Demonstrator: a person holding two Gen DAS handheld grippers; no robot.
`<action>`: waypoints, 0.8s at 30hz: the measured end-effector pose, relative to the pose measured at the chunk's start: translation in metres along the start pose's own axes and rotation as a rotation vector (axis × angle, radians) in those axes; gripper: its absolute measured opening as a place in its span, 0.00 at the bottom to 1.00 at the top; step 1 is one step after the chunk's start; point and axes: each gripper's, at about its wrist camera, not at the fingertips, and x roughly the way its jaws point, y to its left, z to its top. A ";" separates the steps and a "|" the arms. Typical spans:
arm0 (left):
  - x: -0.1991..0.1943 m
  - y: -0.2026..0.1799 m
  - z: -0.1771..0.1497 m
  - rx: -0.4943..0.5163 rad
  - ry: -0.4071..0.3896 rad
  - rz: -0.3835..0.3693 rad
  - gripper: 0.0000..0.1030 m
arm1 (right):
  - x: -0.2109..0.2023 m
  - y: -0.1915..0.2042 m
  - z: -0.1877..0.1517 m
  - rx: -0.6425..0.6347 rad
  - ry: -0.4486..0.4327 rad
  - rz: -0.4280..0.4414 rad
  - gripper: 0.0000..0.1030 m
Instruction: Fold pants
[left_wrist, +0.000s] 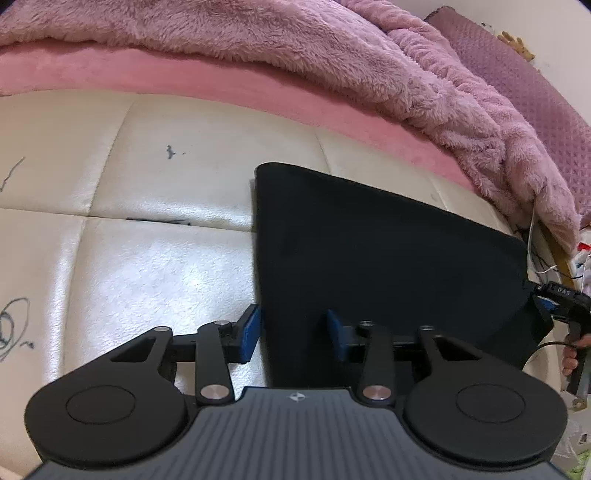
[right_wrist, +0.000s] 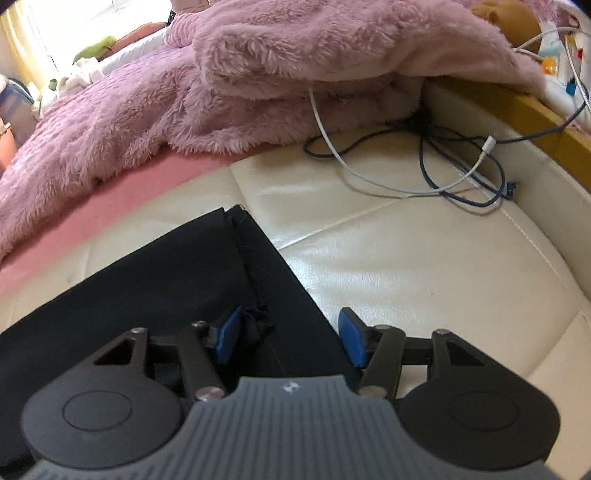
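The black pants (left_wrist: 369, 251) lie folded flat on a cream leather surface (left_wrist: 155, 266). My left gripper (left_wrist: 293, 334) is open over their near left edge: one blue pad (left_wrist: 251, 334) stands just off the cloth, the other above it. In the right wrist view the pants (right_wrist: 147, 288) fill the lower left. My right gripper (right_wrist: 291, 340) is open astride their right edge, and a small crumpled bit of cloth (right_wrist: 258, 325) sits beside its left pad (right_wrist: 229, 339). Neither gripper's pads press the cloth. A person's hand (left_wrist: 570, 354) holds the right gripper at the pants' far corner.
A fluffy pink-purple blanket (left_wrist: 369, 74) is heaped behind the pants over a pink sheet (left_wrist: 184, 77). A white cable (right_wrist: 369, 177) and a dark cable (right_wrist: 461, 184) lie on the leather to the right, before a wooden edge (right_wrist: 535, 114). Pen marks (left_wrist: 14, 325) dot the leather.
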 end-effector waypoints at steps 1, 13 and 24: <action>0.000 0.000 0.000 -0.013 0.000 0.001 0.22 | 0.000 0.000 0.000 -0.012 0.002 0.002 0.51; -0.018 -0.006 0.004 0.087 0.078 0.242 0.10 | -0.013 0.021 -0.012 -0.032 0.066 0.006 0.45; -0.087 0.087 0.000 0.084 0.130 0.384 0.12 | -0.059 0.108 -0.099 -0.057 0.144 0.111 0.44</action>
